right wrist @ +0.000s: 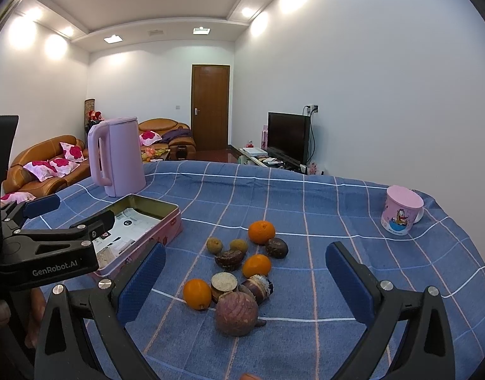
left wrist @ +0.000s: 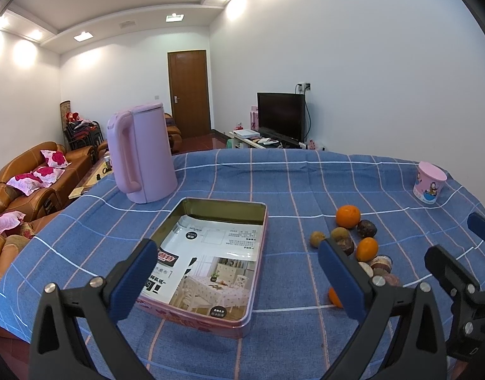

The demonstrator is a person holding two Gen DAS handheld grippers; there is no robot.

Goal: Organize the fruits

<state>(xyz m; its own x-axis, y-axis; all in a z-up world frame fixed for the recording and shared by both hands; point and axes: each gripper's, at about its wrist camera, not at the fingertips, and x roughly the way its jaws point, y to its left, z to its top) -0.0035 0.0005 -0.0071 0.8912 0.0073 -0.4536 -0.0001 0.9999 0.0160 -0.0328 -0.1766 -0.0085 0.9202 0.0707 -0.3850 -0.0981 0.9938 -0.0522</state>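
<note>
A pile of several fruits lies on the blue checked tablecloth: oranges (right wrist: 261, 231) (right wrist: 197, 293), small brown-green fruits (right wrist: 214, 245) and dark wrinkled ones, the biggest (right wrist: 236, 313) nearest me. In the left wrist view the same pile (left wrist: 366, 248) sits right of an open pink tin (left wrist: 264, 221) lined with printed paper. My left gripper (left wrist: 239, 281) hovers open over the tin's near end, holding nothing. My right gripper (right wrist: 245, 288) is open above the near side of the pile, with nothing between its blue pads (right wrist: 141, 285). The tin (right wrist: 169, 224) lies left of the fruits.
A pink kettle (left wrist: 141, 155) stands behind the tin. A pink cartoon mug (right wrist: 400, 210) sits at the far right of the table. Beyond the table's far edge are sofas, a door and a television. The left gripper (right wrist: 52, 221) shows at the left of the right wrist view.
</note>
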